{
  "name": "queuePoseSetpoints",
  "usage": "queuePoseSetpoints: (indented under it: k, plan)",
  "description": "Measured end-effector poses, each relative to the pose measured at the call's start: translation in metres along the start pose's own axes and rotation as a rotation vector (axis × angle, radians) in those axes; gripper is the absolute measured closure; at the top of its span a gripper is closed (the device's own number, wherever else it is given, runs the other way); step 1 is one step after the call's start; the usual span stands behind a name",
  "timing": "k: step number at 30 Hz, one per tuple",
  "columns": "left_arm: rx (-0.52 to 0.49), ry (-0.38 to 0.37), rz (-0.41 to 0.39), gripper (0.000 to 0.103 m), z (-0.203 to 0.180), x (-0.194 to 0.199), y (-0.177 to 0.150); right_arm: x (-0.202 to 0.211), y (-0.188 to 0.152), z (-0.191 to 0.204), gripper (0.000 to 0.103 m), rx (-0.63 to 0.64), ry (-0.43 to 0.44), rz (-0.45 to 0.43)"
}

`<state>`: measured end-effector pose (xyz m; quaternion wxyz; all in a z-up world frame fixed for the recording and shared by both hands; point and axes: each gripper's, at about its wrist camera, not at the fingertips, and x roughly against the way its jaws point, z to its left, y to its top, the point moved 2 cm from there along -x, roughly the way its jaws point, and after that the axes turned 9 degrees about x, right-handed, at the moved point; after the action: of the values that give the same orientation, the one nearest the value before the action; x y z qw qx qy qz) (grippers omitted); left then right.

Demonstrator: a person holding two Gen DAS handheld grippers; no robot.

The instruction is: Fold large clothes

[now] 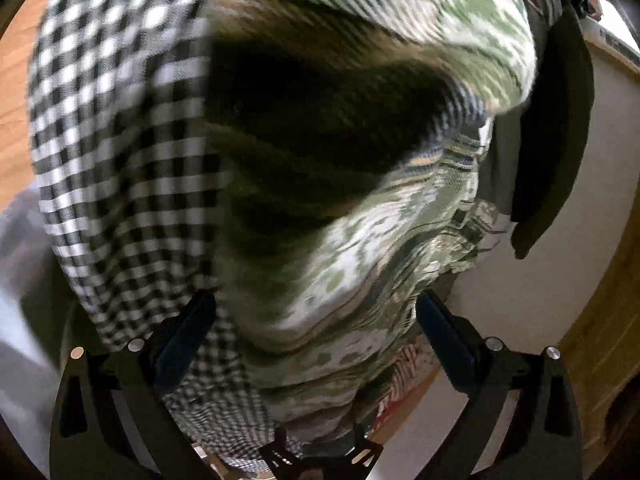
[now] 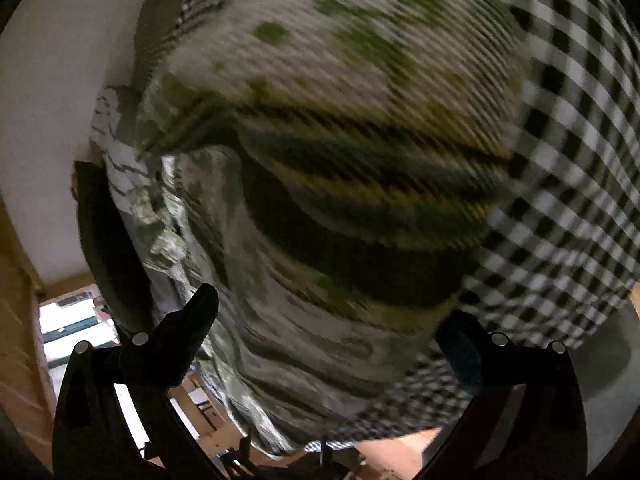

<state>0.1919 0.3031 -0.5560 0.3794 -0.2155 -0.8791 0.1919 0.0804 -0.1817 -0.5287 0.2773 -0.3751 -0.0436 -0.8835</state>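
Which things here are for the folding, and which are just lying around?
For the folding:
green patterned cloth
black-and-white checked cloth
left claw
right claw

Just lying around:
white wall
dark strap
wooden floor

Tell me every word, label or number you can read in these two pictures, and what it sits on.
None can be read.
The green patterned cloth carries woven shapes only, no letters.
The black-and-white checked cloth shows plain checks.
The small items in the bright gap are too blurred and small to read.
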Motion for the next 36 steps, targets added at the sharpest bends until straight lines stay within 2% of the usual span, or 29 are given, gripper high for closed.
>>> queuePoseSetpoints:
  k: [1, 3, 4, 5, 6, 8, 11, 12, 16, 17, 18, 20, 21, 22, 24, 25, 27, 28, 29, 31, 34, 36]
  plan:
    - [-0.014, -0.017, 0.003, 0.005, -0.006, -0.002, 0.0, 0.001, 0.002, 0.003, 0.003, 0.004, 0.022, -0.011]
    - [-0.049, -0.037, 0.017, 0.005, -0.022, -0.007, -0.001, 0.004, 0.007, 0.017, 0.01, 0.043, 0.069, -0.027]
    - [-0.061, -0.043, 0.021, 0.005, -0.028, -0.009, -0.001, 0.006, 0.009, 0.024, 0.024, 0.073, 0.078, -0.032]
    - [-0.081, -0.053, 0.025, 0.005, -0.037, -0.011, -0.003, 0.011, 0.012, 0.036, 0.031, 0.129, 0.091, -0.03]
    - [-0.102, -0.056, 0.027, 0.005, -0.044, -0.013, -0.004, 0.014, 0.016, 0.044, 0.033, 0.168, 0.096, -0.031]
    - [-0.158, -0.042, 0.033, 0.005, -0.059, -0.017, -0.005, 0.01, 0.026, 0.045, 0.033, 0.167, 0.092, -0.012]
    - [-0.148, -0.014, 0.035, 0.005, -0.058, -0.02, -0.001, -0.001, 0.039, 0.029, 0.033, 0.107, 0.079, -0.011]
    - [-0.144, -0.005, 0.029, 0.005, -0.054, -0.017, 0.001, -0.005, 0.041, 0.023, 0.033, 0.067, 0.101, -0.015]
    - [-0.13, 0.04, -0.039, 0.005, -0.046, -0.008, 0.011, 0.0, 0.035, 0.01, 0.035, -0.052, 0.146, -0.083]
    - [-0.128, 0.06, -0.055, 0.005, -0.044, -0.005, 0.013, 0.001, 0.034, 0.012, 0.043, -0.064, 0.123, -0.099]
    - [-0.129, 0.089, -0.072, 0.005, -0.045, -0.001, 0.013, 0.002, 0.033, 0.017, 0.046, -0.044, 0.103, -0.115]
    - [-0.157, 0.173, -0.129, 0.005, -0.048, 0.019, 0.009, 0.004, 0.032, 0.032, 0.071, 0.016, 0.09, -0.147]
    - [-0.188, 0.216, -0.158, 0.005, -0.052, 0.028, 0.007, 0.005, 0.031, 0.039, 0.074, 0.04, 0.098, -0.161]
    - [-0.273, 0.288, -0.227, 0.005, -0.068, 0.042, -0.002, 0.006, 0.032, 0.044, 0.077, 0.055, 0.108, -0.17]
    - [-0.446, 0.366, -0.337, 0.005, -0.099, 0.063, -0.02, 0.002, 0.032, 0.047, 0.077, 0.048, 0.112, -0.175]
    - [-0.6, 0.39, -0.368, 0.005, -0.125, 0.064, -0.036, -0.001, 0.032, 0.044, 0.075, 0.021, 0.117, -0.173]
    - [-0.914, 0.392, -0.333, 0.005, -0.174, 0.036, -0.068, -0.007, 0.033, 0.025, 0.065, -0.1, 0.114, -0.186]
    - [-0.995, 0.395, -0.299, 0.005, -0.185, 0.02, -0.075, -0.006, 0.033, 0.02, 0.06, -0.132, 0.132, -0.205]
    - [-1.058, 0.417, -0.25, 0.005, -0.196, -0.006, -0.078, -0.006, 0.035, 0.015, 0.06, -0.168, 0.138, -0.223]
    - [-1.109, 0.491, -0.179, 0.005, -0.203, -0.06, -0.066, -0.008, 0.037, 0.02, 0.057, -0.157, 0.125, -0.223]
    - [-1.105, 0.61, -0.163, 0.005, -0.193, -0.099, -0.028, 0.001, 0.04, 0.029, 0.057, -0.113, 0.103, -0.257]
    - [-1.122, 0.706, -0.12, 0.005, -0.183, -0.123, -0.01, 0.015, 0.043, 0.041, 0.068, -0.033, 0.103, -0.287]
